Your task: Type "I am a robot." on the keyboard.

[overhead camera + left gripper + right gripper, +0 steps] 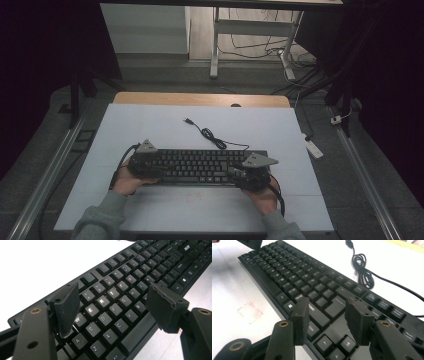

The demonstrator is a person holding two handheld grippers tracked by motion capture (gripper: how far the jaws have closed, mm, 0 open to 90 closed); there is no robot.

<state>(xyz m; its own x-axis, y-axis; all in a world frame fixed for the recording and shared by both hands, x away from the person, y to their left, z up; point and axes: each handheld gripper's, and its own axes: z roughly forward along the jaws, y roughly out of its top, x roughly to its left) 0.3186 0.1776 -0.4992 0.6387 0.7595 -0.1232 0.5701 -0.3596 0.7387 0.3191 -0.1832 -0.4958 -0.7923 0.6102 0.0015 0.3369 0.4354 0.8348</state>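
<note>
Keyboard point(200, 166), black, lies flat near the middle of the white tabletop point(150, 125), its long side running left to right before the person. Its cable point(212, 137) trails from the keyboard's far edge in a loose coil, the plug lying on the tabletop beyond. The left gripper point(112, 302) hangs over the keyboard's left end, jaws wide apart above the letter keys, holding nothing. The right gripper point(327, 320) hangs over the keyboard's right end, jaws apart above the arrow keys, also empty. A faint red mark point(249, 312) shows just beside the keyboard's near edge.
</note>
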